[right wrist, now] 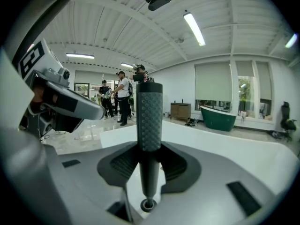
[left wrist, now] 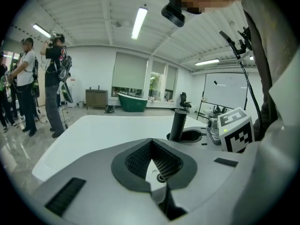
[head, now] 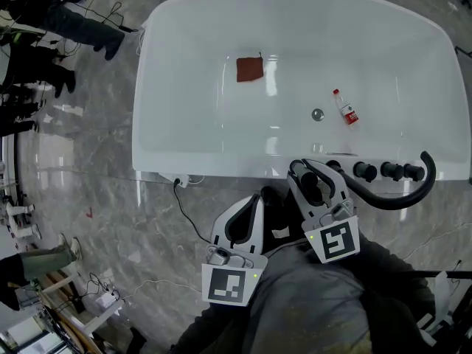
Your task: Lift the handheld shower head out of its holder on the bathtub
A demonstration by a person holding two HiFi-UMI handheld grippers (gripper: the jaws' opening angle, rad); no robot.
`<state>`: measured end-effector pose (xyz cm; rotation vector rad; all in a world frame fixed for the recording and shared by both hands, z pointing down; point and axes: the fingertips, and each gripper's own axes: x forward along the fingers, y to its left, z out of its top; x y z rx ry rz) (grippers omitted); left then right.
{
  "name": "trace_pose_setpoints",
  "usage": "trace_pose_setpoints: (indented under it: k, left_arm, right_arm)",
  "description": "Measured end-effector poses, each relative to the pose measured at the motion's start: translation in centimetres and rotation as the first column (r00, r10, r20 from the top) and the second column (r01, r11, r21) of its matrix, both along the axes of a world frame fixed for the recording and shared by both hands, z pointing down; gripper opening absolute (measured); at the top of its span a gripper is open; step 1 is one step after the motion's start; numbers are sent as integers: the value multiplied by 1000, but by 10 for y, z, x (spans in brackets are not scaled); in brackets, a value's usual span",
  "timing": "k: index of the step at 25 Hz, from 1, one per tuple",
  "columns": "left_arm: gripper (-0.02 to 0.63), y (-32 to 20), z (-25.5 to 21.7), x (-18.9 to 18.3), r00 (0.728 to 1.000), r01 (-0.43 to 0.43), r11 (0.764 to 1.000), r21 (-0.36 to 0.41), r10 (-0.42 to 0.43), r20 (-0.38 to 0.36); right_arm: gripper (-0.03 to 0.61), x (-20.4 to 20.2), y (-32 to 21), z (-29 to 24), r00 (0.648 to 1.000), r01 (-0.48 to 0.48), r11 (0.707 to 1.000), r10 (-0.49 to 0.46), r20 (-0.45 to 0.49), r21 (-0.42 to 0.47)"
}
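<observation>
The right gripper (right wrist: 149, 146) grips the black shower head (right wrist: 149, 111) by its handle, upright, over the near rim of the tub (head: 144, 109). The left gripper (left wrist: 151, 142) is closed and empty.

Bright, even indoor light throughout. In the gripper views, long ceiling tube lights (left wrist: 139, 22) glow overhead and windows (left wrist: 157, 81) add daylight. In the head view, the white bathtub (head: 184, 65) carries soft glare patches, and the polished floor (head: 88, 168) mirrors pale highlights. Both gripper views bulge outward, with black corners. The handheld shower head (right wrist: 150, 121) looks sharp; the nearest foreground softens.
</observation>
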<state>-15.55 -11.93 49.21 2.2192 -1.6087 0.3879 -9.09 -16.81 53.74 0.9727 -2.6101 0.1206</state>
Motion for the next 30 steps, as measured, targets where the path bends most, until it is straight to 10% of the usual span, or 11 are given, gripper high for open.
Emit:
trace_pose_setpoints:
  k: [30]
  left_arm:
    - [2,-12,-132,-9,1000,18,995,103,-19,12]
  right_arm:
    - [141,-5,-1,-142,997,26,997,-31,72,66]
